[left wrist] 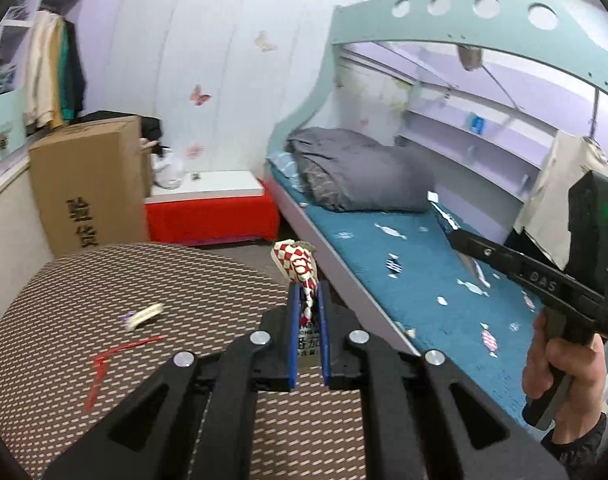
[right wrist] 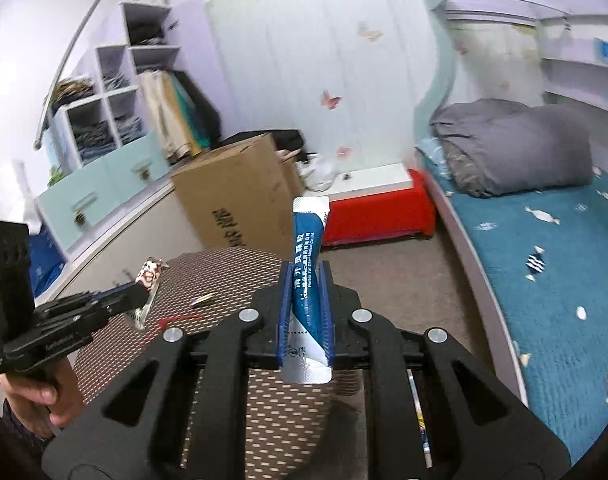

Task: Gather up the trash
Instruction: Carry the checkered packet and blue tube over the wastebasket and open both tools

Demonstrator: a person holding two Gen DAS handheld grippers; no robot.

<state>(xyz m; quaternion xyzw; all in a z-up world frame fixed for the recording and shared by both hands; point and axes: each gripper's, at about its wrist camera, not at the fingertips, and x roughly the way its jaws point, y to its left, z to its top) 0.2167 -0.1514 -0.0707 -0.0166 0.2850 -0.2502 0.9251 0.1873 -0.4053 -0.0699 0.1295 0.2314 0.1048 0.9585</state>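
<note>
Left gripper (left wrist: pixel 308 292) is pinched on a checkered wrapper (left wrist: pixel 298 264), right gripper (right wrist: pixel 305 280) on a blue sachet (right wrist: pixel 305 264), both held at 12 o'clock, clear of the table (left wrist: pixel 84 280), for carrying.

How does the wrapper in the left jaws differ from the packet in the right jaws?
The checked wrapper is red and white and crumpled; the blue sachet is blue and white, long and mostly flat. Both are clamped in shut jaws, above the round table.
</note>
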